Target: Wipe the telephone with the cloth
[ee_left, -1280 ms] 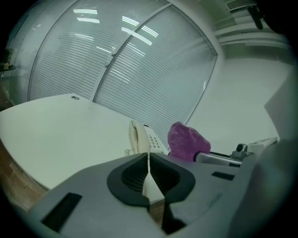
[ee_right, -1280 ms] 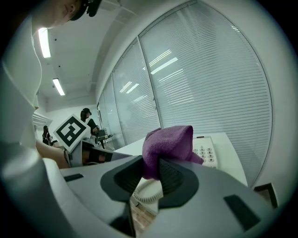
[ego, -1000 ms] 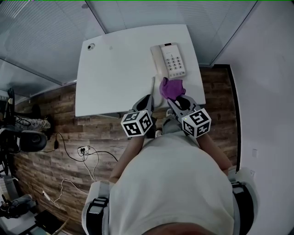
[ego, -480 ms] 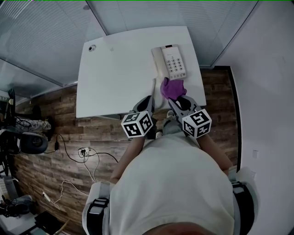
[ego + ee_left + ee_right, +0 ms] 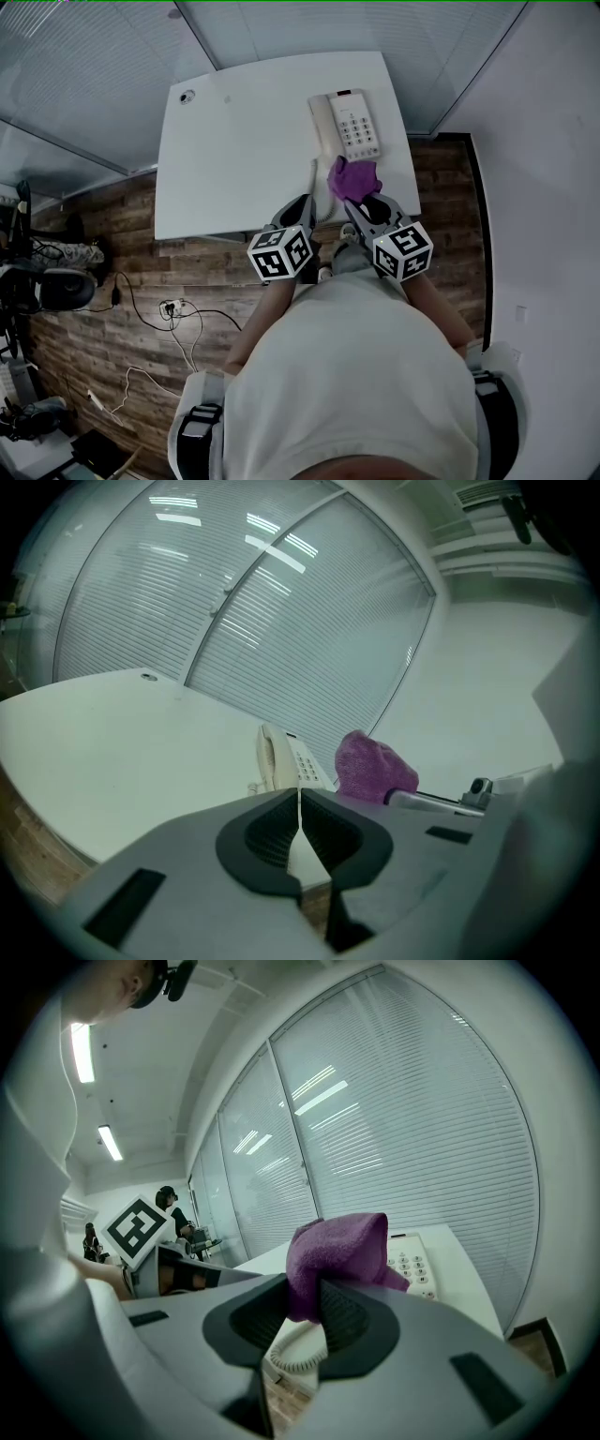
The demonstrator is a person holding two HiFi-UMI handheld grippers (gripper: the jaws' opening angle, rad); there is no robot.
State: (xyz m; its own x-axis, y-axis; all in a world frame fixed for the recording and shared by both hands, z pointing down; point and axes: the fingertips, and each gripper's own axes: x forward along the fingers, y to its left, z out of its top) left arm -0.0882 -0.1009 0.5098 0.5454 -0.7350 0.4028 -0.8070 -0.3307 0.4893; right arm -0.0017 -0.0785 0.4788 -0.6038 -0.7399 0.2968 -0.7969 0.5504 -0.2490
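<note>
A white telephone (image 5: 345, 123) with a keypad lies at the far right of the white table (image 5: 244, 150), its coiled cord (image 5: 292, 1352) trailing to the near edge. My right gripper (image 5: 361, 202) is shut on a purple cloth (image 5: 351, 178), holding it just short of the phone's near end. The cloth (image 5: 336, 1249) bunches up between the pads, with the telephone (image 5: 412, 1269) behind it. My left gripper (image 5: 307, 208) is shut and holds nothing; it hovers at the table's near edge, left of the cloth (image 5: 373, 767) and facing the telephone (image 5: 284, 760).
A small round fitting (image 5: 187, 96) sits at the table's far left corner. Glass walls with blinds run behind and to the left of the table. Cables and office chairs lie on the wooden floor at the left. A white wall stands close on the right.
</note>
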